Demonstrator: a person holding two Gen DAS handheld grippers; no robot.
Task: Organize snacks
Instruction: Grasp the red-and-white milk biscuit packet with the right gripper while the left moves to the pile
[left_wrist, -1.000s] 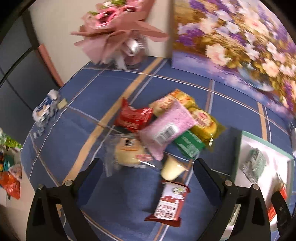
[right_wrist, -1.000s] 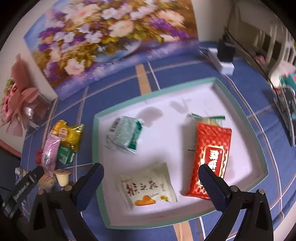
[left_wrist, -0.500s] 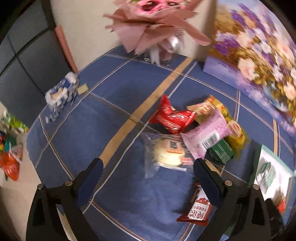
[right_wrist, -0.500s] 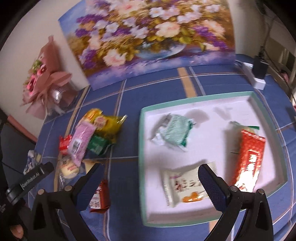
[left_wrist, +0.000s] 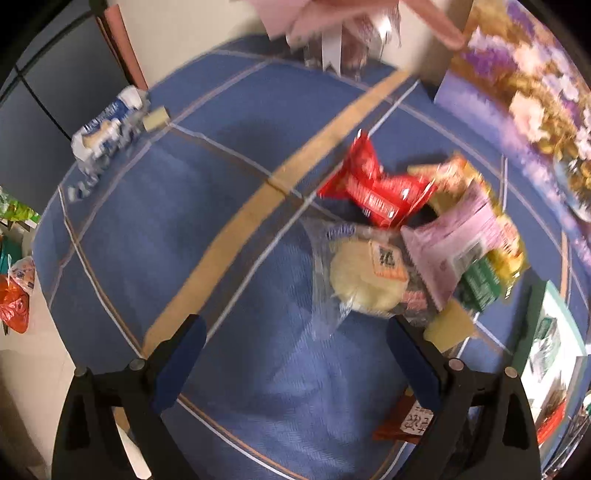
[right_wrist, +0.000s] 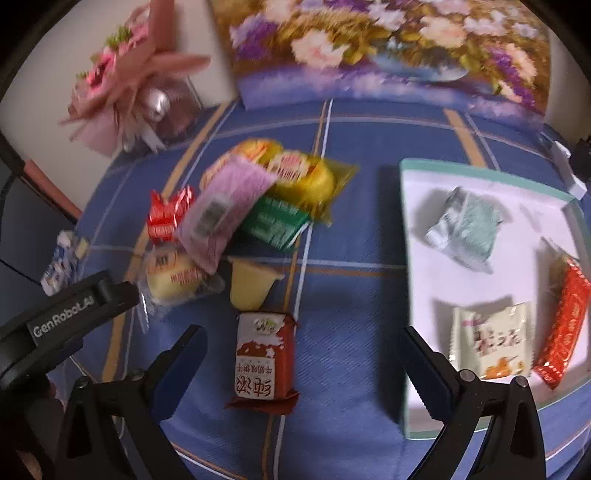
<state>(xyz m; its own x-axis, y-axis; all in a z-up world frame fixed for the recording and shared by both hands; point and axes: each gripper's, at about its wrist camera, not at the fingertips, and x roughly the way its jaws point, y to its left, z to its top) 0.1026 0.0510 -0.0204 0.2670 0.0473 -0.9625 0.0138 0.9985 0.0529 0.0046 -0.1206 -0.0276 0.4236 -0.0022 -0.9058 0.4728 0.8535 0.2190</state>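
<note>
A heap of snacks lies on the blue cloth: a clear-wrapped bun (left_wrist: 364, 280) (right_wrist: 173, 277), a pink packet (left_wrist: 454, 243) (right_wrist: 225, 210), a red packet (left_wrist: 373, 184) (right_wrist: 166, 218), a green packet (right_wrist: 275, 221), yellow packets (right_wrist: 299, 173) and a jelly cup (right_wrist: 251, 284). A red-and-white packet (right_wrist: 260, 360) lies alone between the fingers of my right gripper (right_wrist: 303, 363), which hangs open above it. My left gripper (left_wrist: 295, 358) is open and holds nothing, just short of the bun. The white tray (right_wrist: 424, 295) on the right holds a green packet (right_wrist: 467, 225), a cream packet (right_wrist: 493, 339) and a red one (right_wrist: 565, 325).
A flower painting (right_wrist: 388, 48) and a pink bouquet (right_wrist: 129, 81) stand against the back wall. A blue-white packet (left_wrist: 107, 129) lies at the cloth's far left edge. Bags (left_wrist: 16, 291) sit on the floor beyond. Bare cloth stretches left of the heap.
The right gripper has swung left from over the tray to above the red-and-white packet. The left gripper has turned left and come nearer to the bun. Both stayed open.
</note>
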